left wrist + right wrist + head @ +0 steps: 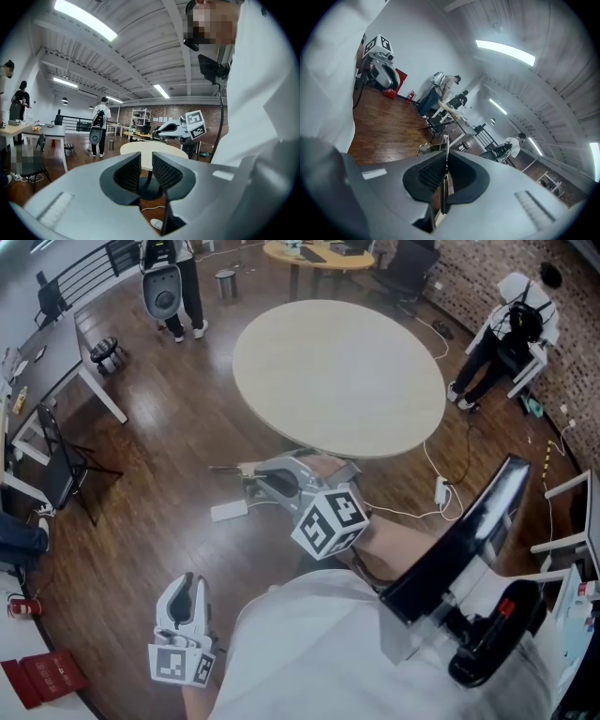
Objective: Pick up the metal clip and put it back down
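Now: metal clip in the right claw, clear of the tabletop

Left: left claw held low, jaws a little apart, nothing between them. Far back, one small bin on the wood floor; contents not readable.

Centre: right claw closed tight on the metal clip. The clip is a thin strip poking past the tips, held over the floor just off the near edge of the round tabletop.

Count: two claws, one clip, one bin, one round tabletop. Two people behind: standing person at left, bent-over person at right.
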A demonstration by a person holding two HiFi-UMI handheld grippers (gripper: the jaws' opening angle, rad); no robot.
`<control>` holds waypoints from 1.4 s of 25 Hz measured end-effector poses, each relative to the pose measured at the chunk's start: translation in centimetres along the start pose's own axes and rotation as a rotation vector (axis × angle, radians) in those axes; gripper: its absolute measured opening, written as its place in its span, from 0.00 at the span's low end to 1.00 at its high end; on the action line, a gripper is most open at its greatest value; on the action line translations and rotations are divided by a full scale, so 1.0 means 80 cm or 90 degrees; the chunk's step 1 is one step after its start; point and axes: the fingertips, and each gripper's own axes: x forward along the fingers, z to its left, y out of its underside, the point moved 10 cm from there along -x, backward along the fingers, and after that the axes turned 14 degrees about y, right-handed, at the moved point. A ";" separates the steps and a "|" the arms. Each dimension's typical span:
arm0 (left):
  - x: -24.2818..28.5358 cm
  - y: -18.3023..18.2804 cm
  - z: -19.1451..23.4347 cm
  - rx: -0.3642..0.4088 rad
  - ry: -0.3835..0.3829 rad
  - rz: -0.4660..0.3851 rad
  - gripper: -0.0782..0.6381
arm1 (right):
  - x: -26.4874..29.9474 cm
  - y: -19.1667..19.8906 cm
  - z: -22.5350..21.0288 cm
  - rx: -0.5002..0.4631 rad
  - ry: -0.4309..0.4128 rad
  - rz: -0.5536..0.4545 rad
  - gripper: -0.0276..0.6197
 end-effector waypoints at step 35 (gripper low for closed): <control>0.272 -0.095 0.049 0.022 0.005 0.044 0.20 | 0.131 0.397 -0.156 -0.005 0.038 0.187 0.05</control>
